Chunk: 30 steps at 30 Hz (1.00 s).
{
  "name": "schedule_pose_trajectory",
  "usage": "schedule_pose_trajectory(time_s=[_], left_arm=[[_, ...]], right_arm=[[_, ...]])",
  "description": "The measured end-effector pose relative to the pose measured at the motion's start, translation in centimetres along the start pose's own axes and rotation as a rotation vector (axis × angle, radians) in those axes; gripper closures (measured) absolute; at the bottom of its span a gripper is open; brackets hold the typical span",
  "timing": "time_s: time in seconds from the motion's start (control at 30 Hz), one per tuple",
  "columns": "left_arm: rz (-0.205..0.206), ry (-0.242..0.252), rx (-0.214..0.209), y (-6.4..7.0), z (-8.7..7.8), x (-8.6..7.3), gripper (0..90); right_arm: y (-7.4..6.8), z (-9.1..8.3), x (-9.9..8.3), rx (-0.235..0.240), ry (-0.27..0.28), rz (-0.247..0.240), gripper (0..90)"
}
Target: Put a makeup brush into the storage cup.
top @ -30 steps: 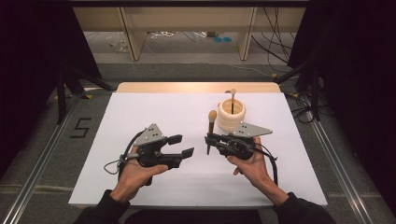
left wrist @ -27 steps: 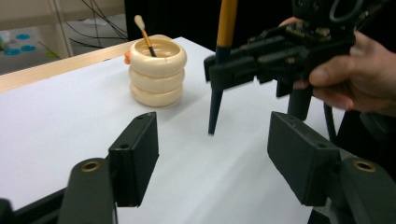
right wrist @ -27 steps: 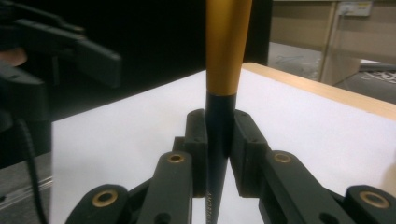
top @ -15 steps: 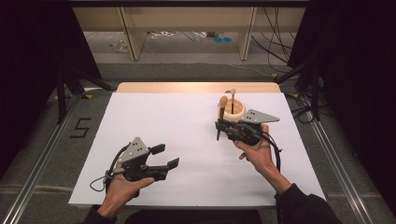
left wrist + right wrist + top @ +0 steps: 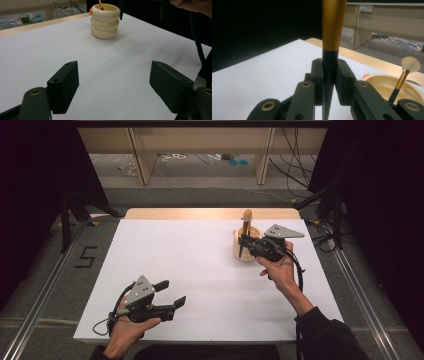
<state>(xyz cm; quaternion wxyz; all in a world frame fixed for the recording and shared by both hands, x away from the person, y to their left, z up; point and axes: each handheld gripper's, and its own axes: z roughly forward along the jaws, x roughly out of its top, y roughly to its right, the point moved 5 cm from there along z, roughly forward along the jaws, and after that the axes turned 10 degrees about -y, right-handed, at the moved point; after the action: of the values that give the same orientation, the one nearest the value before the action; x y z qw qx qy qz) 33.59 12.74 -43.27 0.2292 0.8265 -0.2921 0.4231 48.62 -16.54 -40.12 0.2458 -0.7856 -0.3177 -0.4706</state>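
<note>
Brush (image 5: 332, 37) now over holder (image 5: 245, 251) (handle lettering illegible)

The brush handle (image 5: 331, 37) runs off at 12 o'clock; the holder's (image 5: 387, 87) front hides behind the jaws.

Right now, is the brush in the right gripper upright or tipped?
Upright. In the right gripper view the brush rises straight up between the closed fingers of the right gripper, handle tip pointing down, beside the cream holder.
</note>
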Motion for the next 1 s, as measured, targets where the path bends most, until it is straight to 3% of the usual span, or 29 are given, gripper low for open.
schedule_pose_trajectory(time_s=[0.4,0.47,0.6,1.0], left_arm=[[-0.034,0.009,0.02,-0.2,-0.7,-1.1,21.0],[-0.017,0.0,0.024,-0.3,-0.7,-1.3,20.9],[-0.037,-0.006,0.021,-0.4,-0.6,-1.5,20.6],[-0.038,-0.007,0.024,-0.3,-0.6,-1.6,16.4]], right_arm=[[2.8,0.1,1.4,-0.063,0.006,0.024,78.4],[3.3,0.1,1.6,-0.07,0.004,0.029,78.4],[4.0,0.3,2.0,-0.093,0.009,0.031,78.4],[5.9,1.1,2.8,-0.143,0.019,0.05,78.4]])
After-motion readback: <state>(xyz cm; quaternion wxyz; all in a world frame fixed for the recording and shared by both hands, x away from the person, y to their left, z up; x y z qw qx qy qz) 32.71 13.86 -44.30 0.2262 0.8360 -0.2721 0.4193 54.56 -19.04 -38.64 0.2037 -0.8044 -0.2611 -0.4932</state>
